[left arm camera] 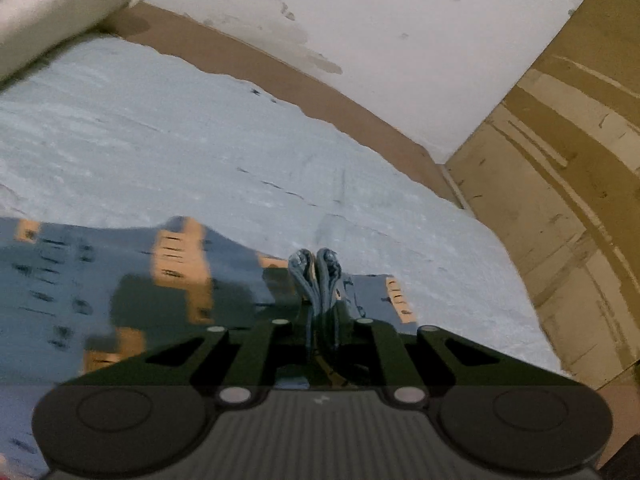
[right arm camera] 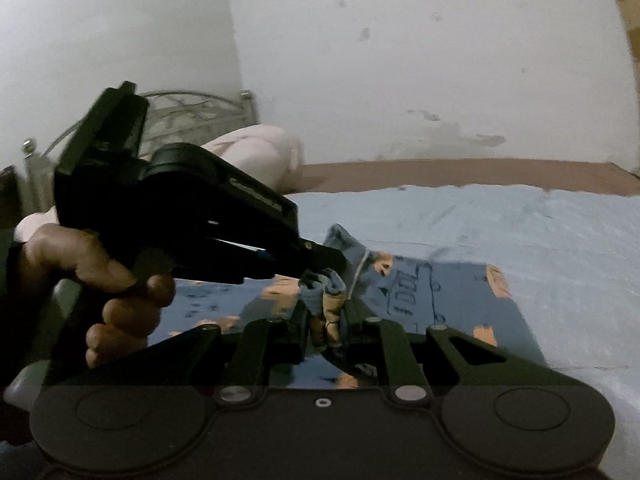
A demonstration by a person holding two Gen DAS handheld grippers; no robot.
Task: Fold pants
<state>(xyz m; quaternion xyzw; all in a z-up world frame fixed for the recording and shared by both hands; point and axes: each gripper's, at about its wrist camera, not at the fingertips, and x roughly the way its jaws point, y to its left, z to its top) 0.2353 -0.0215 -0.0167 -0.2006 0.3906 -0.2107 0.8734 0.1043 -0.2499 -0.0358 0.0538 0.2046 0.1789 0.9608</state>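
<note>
Here, both grippers' fingers (left arm camera: 316,276) (right arm camera: 324,296) pinching pants (left arm camera: 80,280) edge, bare sheet (left arm camera: 200,140) beyond.

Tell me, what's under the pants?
A light blue sheet on a bed lies under the pants. Whatever sits beneath the spread part is covered.

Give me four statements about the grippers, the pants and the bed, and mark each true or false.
1. The left gripper is shut on the pants. True.
2. The right gripper hangs open with nothing between its fingers. False: it pinches a bunch of the pants' fabric.
3. The pants lie on a light blue bedsheet. True.
4. The pants are plain black. False: they are blue with orange patches.
</note>
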